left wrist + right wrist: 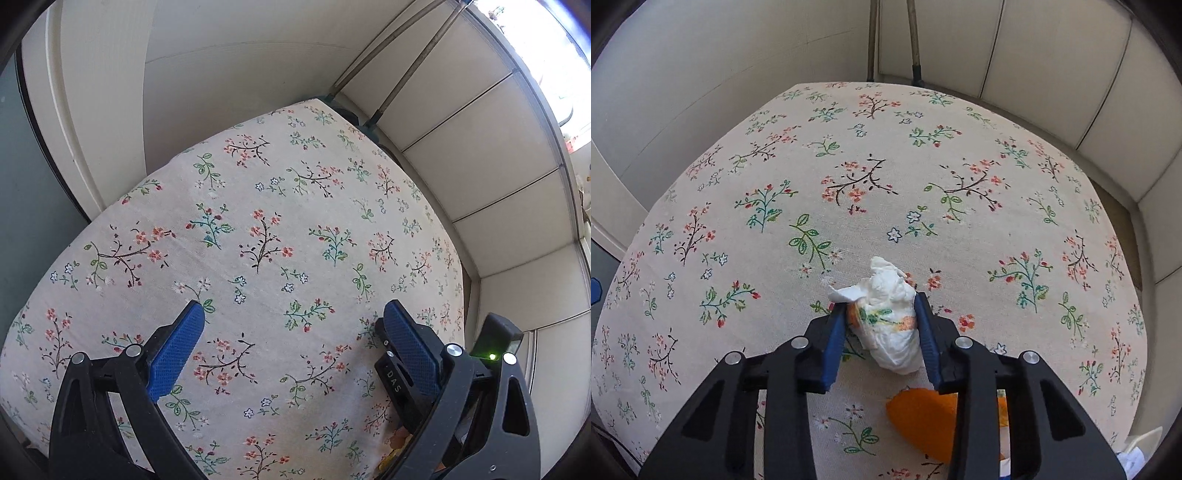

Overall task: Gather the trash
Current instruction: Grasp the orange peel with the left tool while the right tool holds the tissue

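The crumpled tissue (892, 317), white with a printed orange and green band, sat between the blue pads (835, 345) of your right gripper (881, 308). Both pads pressed against its sides, so the gripper was grasping it, but I could not tell whether it was lifted or rested on the surface (849, 155). Only the middle of the wad was between the pads; its far end and a loose flap on the left stuck out free. Such soft paper can compress and slide out if you move fast, or the flap can tear away and stay behind.

Just near of the tissue, on the right, an orange piece (923, 421) lay on the flowered cloth, partly hidden under the gripper's finger. It looked like more trash to collect.

Your left gripper (293, 314) hung released above a bare part of the cloth, its pads wide apart and holding nothing.
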The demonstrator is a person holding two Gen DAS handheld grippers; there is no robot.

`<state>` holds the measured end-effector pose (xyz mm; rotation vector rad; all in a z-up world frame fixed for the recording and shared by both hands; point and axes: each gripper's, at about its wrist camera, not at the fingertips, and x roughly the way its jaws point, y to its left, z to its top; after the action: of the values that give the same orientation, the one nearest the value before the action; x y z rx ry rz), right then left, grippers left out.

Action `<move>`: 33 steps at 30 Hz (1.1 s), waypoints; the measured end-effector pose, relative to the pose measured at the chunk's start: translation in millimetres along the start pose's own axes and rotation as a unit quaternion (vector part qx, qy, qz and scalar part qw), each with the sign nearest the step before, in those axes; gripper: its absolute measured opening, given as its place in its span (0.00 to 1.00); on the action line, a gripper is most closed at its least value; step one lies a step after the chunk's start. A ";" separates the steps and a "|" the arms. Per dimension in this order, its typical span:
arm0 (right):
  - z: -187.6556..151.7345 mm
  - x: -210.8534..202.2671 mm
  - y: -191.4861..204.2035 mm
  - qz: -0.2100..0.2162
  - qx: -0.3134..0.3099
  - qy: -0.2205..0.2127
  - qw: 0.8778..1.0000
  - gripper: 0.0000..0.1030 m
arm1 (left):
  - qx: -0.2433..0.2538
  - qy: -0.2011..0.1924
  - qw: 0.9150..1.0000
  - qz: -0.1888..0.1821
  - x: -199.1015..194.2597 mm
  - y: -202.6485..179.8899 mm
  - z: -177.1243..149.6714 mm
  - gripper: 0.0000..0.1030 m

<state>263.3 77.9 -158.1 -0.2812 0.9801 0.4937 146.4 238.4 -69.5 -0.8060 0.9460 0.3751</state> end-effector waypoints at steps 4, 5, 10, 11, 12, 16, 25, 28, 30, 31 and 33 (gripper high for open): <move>-7.4 -34.5 -25.8 -0.006 0.044 -0.030 0.999 0.35 | 0.011 0.008 1.000 -0.001 6.8 -11.8 -4.1 0.91; -9.3 -46.3 -34.7 -0.010 0.058 -0.039 0.998 0.35 | 0.016 0.013 1.000 -0.001 10.6 -16.7 -6.2 0.91; -23.8 -101.6 -78.7 -0.026 0.110 -0.069 0.991 0.35 | 0.088 0.060 0.994 -0.004 39.9 -52.9 -20.5 0.91; -29.7 -112.3 -86.7 -0.029 0.117 -0.071 0.990 0.35 | 0.129 0.077 0.989 0.000 48.7 -67.5 -26.4 0.91; -37.3 -122.8 -94.4 -0.032 0.126 -0.073 0.989 0.35 | 0.164 0.089 0.982 0.005 55.5 -79.0 -33.9 0.91; -64.9 -148.7 -115.8 -0.027 0.165 -0.082 0.982 0.36 | 0.205 0.115 0.972 -0.006 69.2 -103.3 -59.1 0.90; -92.2 -171.8 -141.3 -0.021 0.196 -0.092 0.976 0.36 | 0.193 0.140 0.971 0.001 100.2 -138.7 -99.6 0.71; -96.5 -173.6 -145.4 -0.018 0.198 -0.091 0.976 0.36 | 0.193 0.141 0.971 0.000 109.7 -147.4 -107.3 0.66; -100.2 -174.2 -147.4 -0.015 0.199 -0.090 0.976 0.36 | 0.197 0.134 0.971 0.004 114.7 -152.5 -110.3 0.63; -101.1 -174.6 -148.6 -0.015 0.198 -0.091 0.976 0.36 | 0.201 0.132 0.971 0.007 117.1 -154.0 -111.7 0.61; -104.3 -177.1 -152.2 -0.014 0.200 -0.092 0.975 0.36 | 0.213 0.119 0.970 0.010 117.8 -157.0 -112.8 0.57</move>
<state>185.6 -146.3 -62.8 0.1108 0.8707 0.2807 242.5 44.3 -135.1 -0.4515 1.2089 0.0829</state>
